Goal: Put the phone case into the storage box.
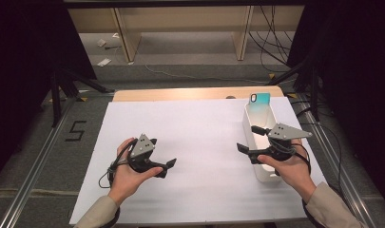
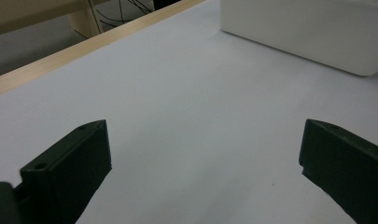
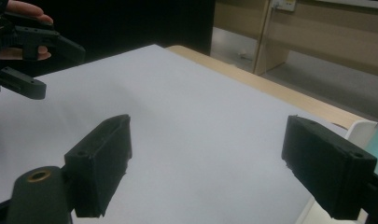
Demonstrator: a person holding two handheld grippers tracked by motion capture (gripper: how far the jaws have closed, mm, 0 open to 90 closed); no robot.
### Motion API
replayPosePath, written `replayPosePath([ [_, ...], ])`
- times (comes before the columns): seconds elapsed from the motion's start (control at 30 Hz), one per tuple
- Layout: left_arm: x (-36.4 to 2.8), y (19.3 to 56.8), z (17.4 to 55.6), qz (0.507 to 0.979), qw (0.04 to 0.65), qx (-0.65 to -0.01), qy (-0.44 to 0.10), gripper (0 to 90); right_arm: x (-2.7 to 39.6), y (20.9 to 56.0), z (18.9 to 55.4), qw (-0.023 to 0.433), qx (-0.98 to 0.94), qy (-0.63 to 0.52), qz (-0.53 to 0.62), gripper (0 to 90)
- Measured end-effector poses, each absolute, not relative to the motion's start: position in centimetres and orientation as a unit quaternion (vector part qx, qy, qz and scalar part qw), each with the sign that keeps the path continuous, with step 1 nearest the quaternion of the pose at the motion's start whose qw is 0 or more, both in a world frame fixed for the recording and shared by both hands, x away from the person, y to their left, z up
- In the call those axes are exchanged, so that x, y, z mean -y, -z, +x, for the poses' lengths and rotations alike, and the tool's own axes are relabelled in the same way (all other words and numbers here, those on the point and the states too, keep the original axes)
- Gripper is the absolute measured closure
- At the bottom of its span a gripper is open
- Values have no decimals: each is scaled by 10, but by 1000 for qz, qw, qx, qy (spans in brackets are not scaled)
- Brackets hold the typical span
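White tabletop is carrying both released tools, left tool and right tool; phone is standing in the bin at two o'clock, seen from the high view.

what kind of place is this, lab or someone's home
Most likely a lab or recording workspace: a white-covered table flanked by metal rails, loose cables on the floor, and a hand-held gripper in each hand.

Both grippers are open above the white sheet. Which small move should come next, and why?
Probably the right gripper should turn toward the white bin beside it and reach for the phone case standing at the bin's far end. Its jaws stand wide with nothing between them, and the bin is on its side. The left gripper is also open and empty, but farther off.
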State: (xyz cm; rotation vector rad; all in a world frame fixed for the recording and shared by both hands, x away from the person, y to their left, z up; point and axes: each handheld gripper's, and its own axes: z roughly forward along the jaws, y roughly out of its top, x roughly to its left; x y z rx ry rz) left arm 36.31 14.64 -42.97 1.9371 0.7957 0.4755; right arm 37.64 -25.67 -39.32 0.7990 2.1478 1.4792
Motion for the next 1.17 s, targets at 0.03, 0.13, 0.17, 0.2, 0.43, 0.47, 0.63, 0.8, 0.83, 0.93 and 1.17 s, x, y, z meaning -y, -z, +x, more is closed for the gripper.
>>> replayPosePath([
  [0.03, -146, 430, 363, 793, 477, -326, -195, 17, 257, 393, 376, 206, -771, -530, 287, 167],
  [0.13, -147, 430, 363, 793, 477, -325, -195, 17, 258, 394, 375, 206, -771, -530, 287, 167],
  [0.17, -147, 430, 363, 793, 477, -325, -195, 17, 258, 394, 374, 207, -770, -531, 287, 167],
  [0.2, -147, 430, 363, 793, 477, -325, -195, 18, 258, 394, 374, 206, -770, -531, 287, 167],
  [0.43, -147, 429, 363, 793, 477, -325, -195, 18, 259, 395, 371, 208, -772, -529, 284, 167],
  [0.47, -147, 429, 363, 793, 477, -325, -195, 18, 259, 396, 371, 208, -773, -528, 284, 167],
  [0.63, -147, 429, 363, 793, 478, -325, -195, 18, 259, 397, 369, 207, -773, -529, 283, 167],
  [0.8, -146, 430, 363, 793, 478, -325, -193, 21, 260, 397, 368, 206, -773, -529, 283, 167],
  [0.83, -146, 430, 363, 793, 479, -325, -192, 21, 260, 397, 368, 207, -773, -529, 283, 167],
  [0.93, -147, 429, 363, 793, 479, -325, -193, 22, 259, 397, 368, 207, -772, -530, 283, 167],
  [1.17, -147, 430, 363, 791, 481, -326, -190, 28, 260, 397, 368, 209, -771, -530, 286, 166],
])
